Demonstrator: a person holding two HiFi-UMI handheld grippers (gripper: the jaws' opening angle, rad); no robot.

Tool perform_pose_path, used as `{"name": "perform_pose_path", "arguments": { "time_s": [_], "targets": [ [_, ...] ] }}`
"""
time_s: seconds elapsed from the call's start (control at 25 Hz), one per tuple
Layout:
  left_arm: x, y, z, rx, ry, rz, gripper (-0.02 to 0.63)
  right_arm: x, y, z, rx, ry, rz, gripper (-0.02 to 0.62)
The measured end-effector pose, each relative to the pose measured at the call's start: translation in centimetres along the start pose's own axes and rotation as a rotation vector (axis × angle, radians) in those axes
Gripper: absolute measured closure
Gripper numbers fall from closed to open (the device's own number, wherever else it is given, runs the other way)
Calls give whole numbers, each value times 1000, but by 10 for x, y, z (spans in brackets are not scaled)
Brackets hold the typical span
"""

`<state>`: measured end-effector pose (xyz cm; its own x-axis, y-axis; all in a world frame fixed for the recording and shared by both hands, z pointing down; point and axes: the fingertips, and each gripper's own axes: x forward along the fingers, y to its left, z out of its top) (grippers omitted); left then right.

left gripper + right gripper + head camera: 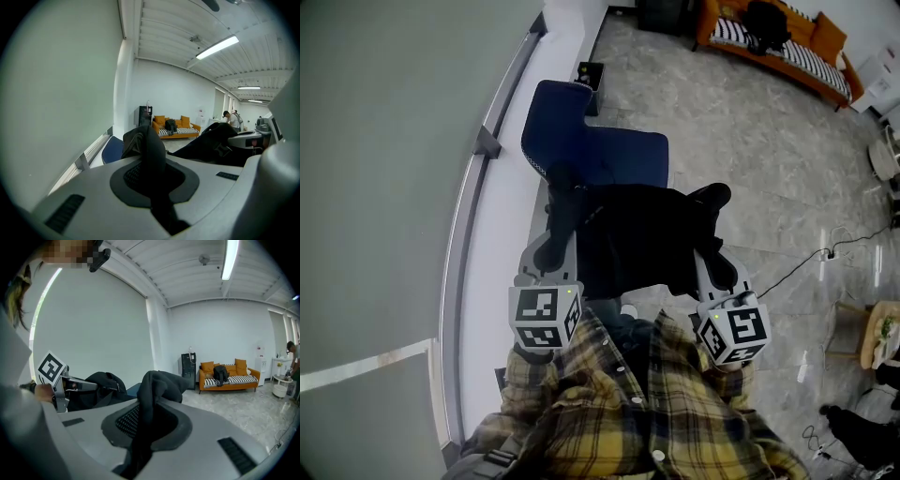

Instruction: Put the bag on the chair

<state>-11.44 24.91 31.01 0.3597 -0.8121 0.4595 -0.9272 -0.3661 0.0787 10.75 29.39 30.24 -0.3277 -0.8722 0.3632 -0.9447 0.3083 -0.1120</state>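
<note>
A black bag hangs between my two grippers, in front of a dark blue chair that stands by the window sill. My left gripper is shut on the bag's left edge; black fabric bulges up out of its jaws. On the other side my right gripper is shut on the bag's right edge, with a fold of the fabric pinched in it. In the head view the bag covers the front of the chair's seat. The chair's blue edge shows past the left jaws.
A white window sill with a metal rail runs along the left. An orange sofa carrying a black backpack stands at the far wall, beside a dark cabinet. A cable lies on the tiled floor at right. A person stands far off.
</note>
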Motion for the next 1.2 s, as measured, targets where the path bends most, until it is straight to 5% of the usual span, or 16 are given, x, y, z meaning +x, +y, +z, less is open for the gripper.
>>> {"name": "perform_pose_path", "arguments": {
  "time_s": [0.6,1.2],
  "targets": [
    [112,94,59,5,15,-45,571,144,-11,55,20,30,-41,552],
    [175,108,81,4,81,-58,571,206,-50,68,62,81,-45,552]
  ]
}}
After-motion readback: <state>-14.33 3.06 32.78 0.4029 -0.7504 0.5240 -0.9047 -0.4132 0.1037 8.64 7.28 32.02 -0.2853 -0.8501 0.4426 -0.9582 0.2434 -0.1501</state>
